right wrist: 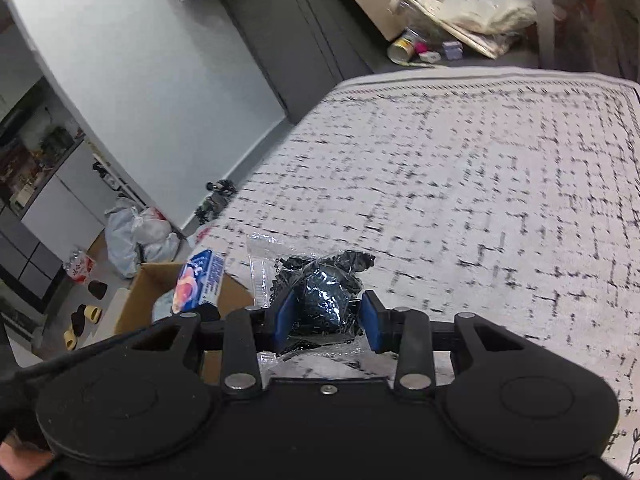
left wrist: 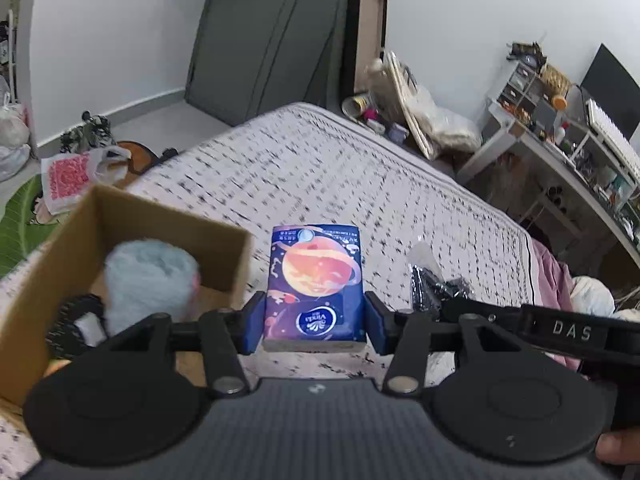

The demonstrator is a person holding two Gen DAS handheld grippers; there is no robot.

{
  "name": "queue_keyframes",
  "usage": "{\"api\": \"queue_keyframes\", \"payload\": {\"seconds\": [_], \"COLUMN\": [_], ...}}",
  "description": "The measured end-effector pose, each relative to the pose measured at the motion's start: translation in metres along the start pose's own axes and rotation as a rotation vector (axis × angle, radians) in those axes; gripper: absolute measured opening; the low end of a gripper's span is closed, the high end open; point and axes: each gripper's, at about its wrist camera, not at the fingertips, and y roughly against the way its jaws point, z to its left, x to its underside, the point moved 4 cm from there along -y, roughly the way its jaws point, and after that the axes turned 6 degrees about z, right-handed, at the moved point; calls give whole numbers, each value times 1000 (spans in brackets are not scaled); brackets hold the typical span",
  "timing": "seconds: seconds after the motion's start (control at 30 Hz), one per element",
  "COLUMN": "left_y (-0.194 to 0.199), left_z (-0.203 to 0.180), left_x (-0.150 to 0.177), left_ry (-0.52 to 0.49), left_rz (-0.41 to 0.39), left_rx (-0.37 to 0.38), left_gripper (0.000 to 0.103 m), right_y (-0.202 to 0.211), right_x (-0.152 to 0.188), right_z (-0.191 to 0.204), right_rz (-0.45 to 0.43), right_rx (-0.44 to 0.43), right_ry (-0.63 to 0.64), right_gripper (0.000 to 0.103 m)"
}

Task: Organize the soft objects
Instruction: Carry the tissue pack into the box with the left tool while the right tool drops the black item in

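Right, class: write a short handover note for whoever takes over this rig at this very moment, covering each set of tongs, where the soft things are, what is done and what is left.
Left tongs: shut on the tissue pack, held above the bed just right of the cardboard box.
Right tongs: shut on the black item in a clear bag, over the bed.
Done: the fluffy blue item is in the box, with a dark object beside it.
Left: put the tissue pack in the box, then the bagged item.
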Motion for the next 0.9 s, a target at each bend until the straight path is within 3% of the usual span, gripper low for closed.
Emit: {"api": "queue_keyframes", "payload": {"seconds": [0.33, 0.9], "left_y": [39, 62], "left_z": [40, 118], "left_x": [-12, 3], "left_ry": [26, 169], "left_rz": [-59, -83], "left_rx": [-38, -76], "left_gripper": [50, 50], "right_y": [-1, -21], "right_x": [7, 16], "right_z": [44, 116], "right_rz": [-20, 15], "right_rx": [-55, -95], "right_ry": [21, 114], "right_gripper": [36, 36]}}
